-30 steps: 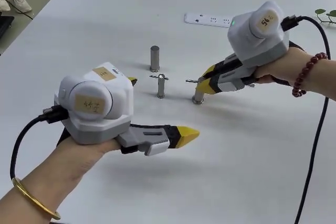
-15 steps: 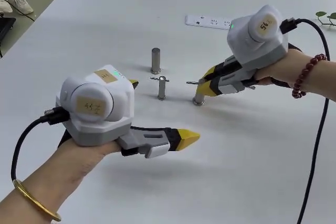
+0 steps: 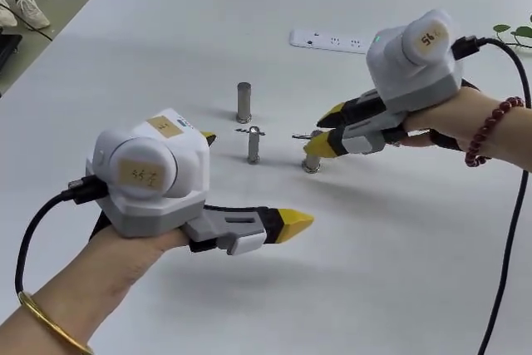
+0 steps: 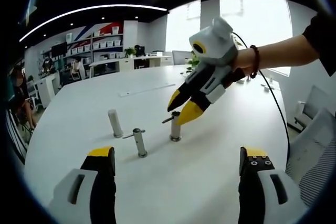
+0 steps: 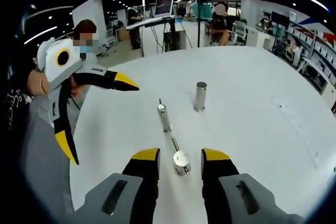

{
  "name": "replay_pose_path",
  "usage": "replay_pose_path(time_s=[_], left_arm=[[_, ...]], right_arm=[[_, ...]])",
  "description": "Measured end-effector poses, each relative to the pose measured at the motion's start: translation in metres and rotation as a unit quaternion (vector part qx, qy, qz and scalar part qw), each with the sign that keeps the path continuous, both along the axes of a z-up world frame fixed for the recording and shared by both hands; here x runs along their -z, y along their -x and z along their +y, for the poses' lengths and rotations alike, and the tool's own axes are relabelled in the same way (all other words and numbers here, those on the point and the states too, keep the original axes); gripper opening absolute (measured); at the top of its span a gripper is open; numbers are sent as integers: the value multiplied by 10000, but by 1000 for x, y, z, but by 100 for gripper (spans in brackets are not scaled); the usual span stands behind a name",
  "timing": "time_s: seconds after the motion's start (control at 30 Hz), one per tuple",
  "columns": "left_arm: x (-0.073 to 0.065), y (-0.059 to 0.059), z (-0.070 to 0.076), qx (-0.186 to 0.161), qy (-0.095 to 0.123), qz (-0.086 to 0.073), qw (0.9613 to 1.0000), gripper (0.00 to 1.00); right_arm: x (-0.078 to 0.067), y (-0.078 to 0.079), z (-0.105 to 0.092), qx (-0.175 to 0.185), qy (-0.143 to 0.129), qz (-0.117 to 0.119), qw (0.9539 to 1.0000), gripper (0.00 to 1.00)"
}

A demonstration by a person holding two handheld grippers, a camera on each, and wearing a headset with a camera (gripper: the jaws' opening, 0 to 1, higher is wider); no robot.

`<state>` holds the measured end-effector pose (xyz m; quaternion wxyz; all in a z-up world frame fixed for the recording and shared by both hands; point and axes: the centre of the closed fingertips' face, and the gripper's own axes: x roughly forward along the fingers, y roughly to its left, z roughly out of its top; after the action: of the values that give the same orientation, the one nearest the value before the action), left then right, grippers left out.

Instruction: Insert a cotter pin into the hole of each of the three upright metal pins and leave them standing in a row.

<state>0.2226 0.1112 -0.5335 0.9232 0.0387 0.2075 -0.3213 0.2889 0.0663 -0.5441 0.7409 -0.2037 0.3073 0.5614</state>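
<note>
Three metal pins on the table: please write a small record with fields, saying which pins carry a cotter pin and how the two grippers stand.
far pin: upright, nothing through it
middle pin: upright, first cotter pin through its top
near pin: upright, second cotter pin sticking out sideways
right gripper: jaws open, one on each side of near pin
left gripper: jaws wide open, holding nothing, apart from the pins

The pins (image 3: 243,102) are smooth grey metal, dully shining. The table (image 3: 399,247) is matt white and smooth; the left gripper (image 3: 253,178) and right gripper (image 3: 322,130) are matt plastic
</note>
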Motion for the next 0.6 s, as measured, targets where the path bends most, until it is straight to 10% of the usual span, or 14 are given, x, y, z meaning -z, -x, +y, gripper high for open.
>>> replay_pose_path(time_s=[0.4,0.6], left_arm=[[-5,-4,5,-121,35,-100,9999,98],[-10,-4,6,-157,118,-169,9997,97]], right_arm=[[-27,-22,29,747,-1066,-34,9915,30],[-22,-35,42,950,-1137,-153,9888,31]])
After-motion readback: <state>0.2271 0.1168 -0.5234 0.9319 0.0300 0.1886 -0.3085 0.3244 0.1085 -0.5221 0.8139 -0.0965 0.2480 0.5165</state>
